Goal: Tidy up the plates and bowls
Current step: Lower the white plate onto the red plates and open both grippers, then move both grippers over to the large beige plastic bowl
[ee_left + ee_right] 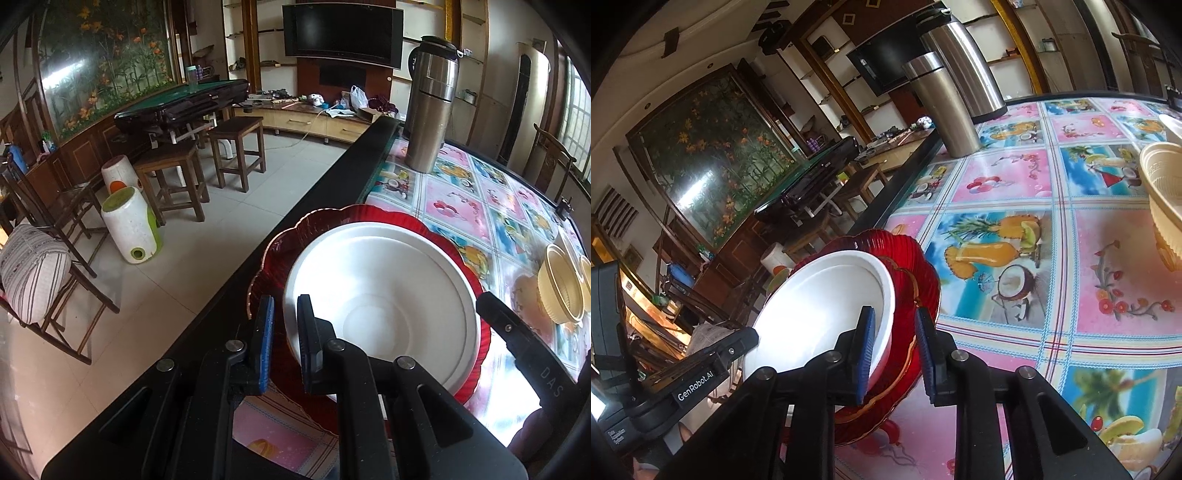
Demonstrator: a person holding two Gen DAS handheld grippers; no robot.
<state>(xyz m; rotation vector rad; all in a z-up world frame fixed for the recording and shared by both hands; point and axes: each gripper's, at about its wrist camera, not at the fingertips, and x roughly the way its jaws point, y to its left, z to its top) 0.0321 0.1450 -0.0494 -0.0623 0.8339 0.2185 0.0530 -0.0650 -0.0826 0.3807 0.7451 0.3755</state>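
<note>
White bowl (384, 295) sits in a red plate (391, 218) on a bright fruit-patterned table (1015, 184). Left gripper (284, 332) pinches both rims; right gripper (895, 350) straddles them, loosened. Beyond both, a living room.

My left wrist camera is looking down along its tool (284, 332), close over the white bowl (384, 295) at the worktop (461, 206) edge. My right wrist camera is tilting in from the opposite side. Both are sharing the bowl, red plate (916, 266) and steel flask (942, 107)
</note>
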